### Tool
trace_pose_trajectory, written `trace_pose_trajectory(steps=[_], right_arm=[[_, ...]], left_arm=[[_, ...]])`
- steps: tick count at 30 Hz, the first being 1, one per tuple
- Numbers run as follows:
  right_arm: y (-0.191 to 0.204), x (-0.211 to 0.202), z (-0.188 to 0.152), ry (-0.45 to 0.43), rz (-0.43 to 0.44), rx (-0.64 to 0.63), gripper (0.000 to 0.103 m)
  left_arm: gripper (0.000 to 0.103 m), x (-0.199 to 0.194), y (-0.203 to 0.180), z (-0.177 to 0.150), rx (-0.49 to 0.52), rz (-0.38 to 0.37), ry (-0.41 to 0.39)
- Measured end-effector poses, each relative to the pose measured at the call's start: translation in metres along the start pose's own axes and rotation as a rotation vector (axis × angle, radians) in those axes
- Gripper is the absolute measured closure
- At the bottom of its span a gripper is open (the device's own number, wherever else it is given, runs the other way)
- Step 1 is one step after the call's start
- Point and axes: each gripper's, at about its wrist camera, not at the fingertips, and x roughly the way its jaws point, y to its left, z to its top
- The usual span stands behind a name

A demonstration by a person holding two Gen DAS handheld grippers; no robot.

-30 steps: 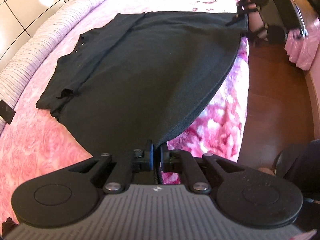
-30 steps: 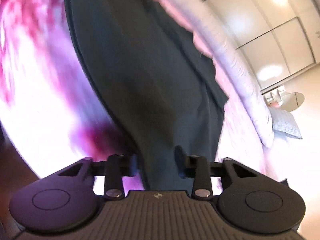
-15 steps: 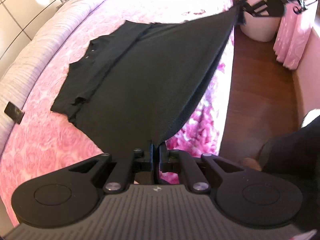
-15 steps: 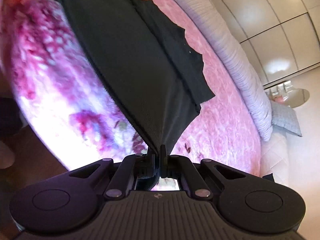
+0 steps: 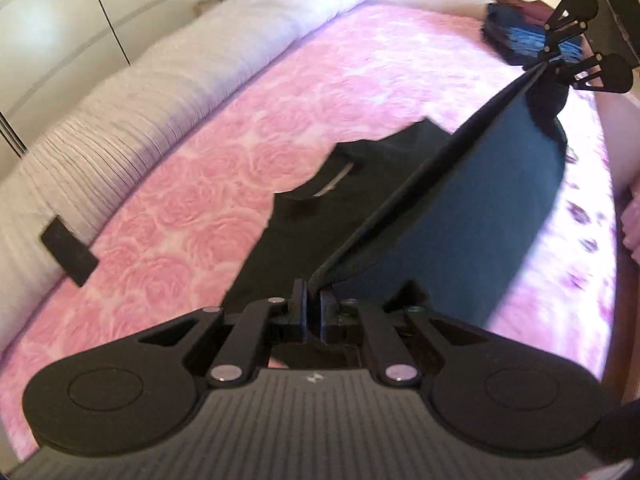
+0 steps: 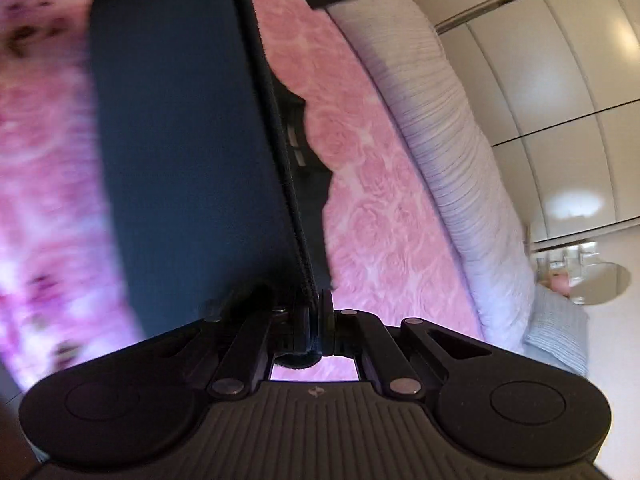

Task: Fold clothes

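The black knit shirt's (image 5: 460, 208) hem has risen, taut between clenched left gripper (image 5: 313, 312) and right gripper (image 5: 549, 57) (collar still on the pink rose-patterned bedspread (image 5: 180, 220)).

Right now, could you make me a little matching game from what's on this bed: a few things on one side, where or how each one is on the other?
Things:
1. black shirt
2. left tool
3. folded clothes pile
4. small black tag

States:
A. far corner of the bed
B. clamped on the shirt's hem
C. on the grey ribbed bolster
D. hem lifted, collar end lying flat

Pairs: 1-D, 2-B, 3-A, 4-C
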Motion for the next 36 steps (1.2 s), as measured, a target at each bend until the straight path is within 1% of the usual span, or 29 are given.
trace_pose_trajectory(steps=[1,3,4,5,6,7,8,9,11,12,15,16,19,20,21,23,24,25,26,27,29,30,31,32,33,34,35,36], right_arm=[[-0.011,0.019,0.005,0.005,0.018,0.026,0.103],[-0.02,0.045,0.003,0.006,0.043,0.129,0.103],[-0.025,0.058,0.003,0.007,0.055,0.181,0.103],[-0.03,0.071,0.002,0.008,0.067,0.232,0.095],[-0.034,0.084,0.002,0.009,0.08,0.284,0.061],[-0.039,0.097,0.001,0.01,0.092,0.335,0.046],[-0.044,0.11,0.0,0.011,0.104,0.387,0.038],[-0.049,0.123,0.0,0.012,0.117,0.438,0.043],[-0.058,0.15,-0.002,0.013,0.141,0.542,0.043],[-0.063,0.163,-0.002,0.014,0.154,0.593,0.044],[-0.077,0.202,-0.004,0.017,0.191,0.748,0.044],[-0.08,0.206,-0.009,0.018,0.203,0.814,0.044],[-0.085,0.195,-0.038,0.016,0.215,1.028,0.044],[-0.087,0.193,-0.048,0.021,0.221,1.102,0.044],[-0.088,0.193,-0.054,0.018,0.235,1.131,0.043],[-0.083,0.197,-0.054,-0.005,0.278,1.09,0.043],[-0.081,0.199,-0.053,-0.016,0.299,1.07,0.043],[-0.076,0.201,-0.049,-0.033,0.318,1.013,0.044],[-0.068,0.203,-0.039,-0.055,0.335,0.917,0.045],[-0.061,0.206,-0.029,-0.072,0.343,0.834,0.046],[-0.046,0.214,-0.013,-0.095,0.34,0.695,0.046],[-0.039,0.218,-0.005,-0.106,0.339,0.626,0.046],[-0.032,0.222,0.003,-0.118,0.337,0.556,0.046],[-0.023,0.227,0.009,-0.123,0.332,0.491,0.048],[-0.019,0.232,0.012,-0.118,0.322,0.461,0.066],[-0.019,0.236,0.011,-0.108,0.312,0.462,0.08],[-0.025,0.237,0.007,-0.099,0.297,0.504,0.103],[-0.038,0.233,-0.003,-0.091,0.277,0.59,0.103]], left_arm=[[0.099,0.026,0.014,0.005,-0.012,-0.008,0.018],[0.097,0.078,0.04,0.012,-0.043,-0.01,0.045],[0.094,0.109,0.053,0.012,-0.082,-0.008,0.068],[0.087,0.132,0.067,0.007,-0.126,0.007,0.092],[0.086,0.156,0.081,0.002,-0.171,0.023,0.116],[0.086,0.176,0.094,-0.003,-0.221,0.038,0.139],[0.086,0.186,0.105,-0.01,-0.293,0.05,0.149],[0.086,0.187,0.114,-0.018,-0.366,0.05,0.136],[0.082,0.178,0.121,-0.034,-0.465,0.038,0.104],[0.077,0.172,0.122,-0.043,-0.507,0.043,0.1],[0.076,0.156,0.117,-0.067,-0.629,0.038,0.094],[0.076,0.154,0.112,-0.069,-0.655,0.03,0.088],[0.076,0.151,0.098,-0.073,-0.721,0.01,0.073],[0.075,0.155,0.088,-0.066,-0.684,0.01,0.082],[0.073,0.16,0.079,-0.06,-0.647,0.01,0.091],[0.067,0.169,0.06,-0.046,-0.574,0.014,0.109],[0.065,0.174,0.052,-0.041,-0.545,0.03,0.121],[0.062,0.179,0.045,-0.037,-0.513,0.057,0.14],[0.061,0.185,0.038,-0.033,-0.471,0.099,0.167],[0.062,0.19,0.032,-0.031,-0.428,0.144,0.196],[0.064,0.2,0.024,-0.03,-0.369,0.21,0.247],[0.076,0.202,0.023,-0.03,-0.362,0.225,0.256],[0.083,0.203,0.022,-0.03,-0.361,0.238,0.264],[0.097,0.202,0.025,-0.031,-0.385,0.242,0.263],[0.1,0.199,0.029,-0.031,-0.414,0.244,0.259],[0.1,0.192,0.035,-0.033,-0.464,0.234,0.245],[0.101,0.184,0.042,-0.034,-0.514,0.221,0.227],[0.101,0.172,0.05,-0.034,-0.564,0.197,0.19]])
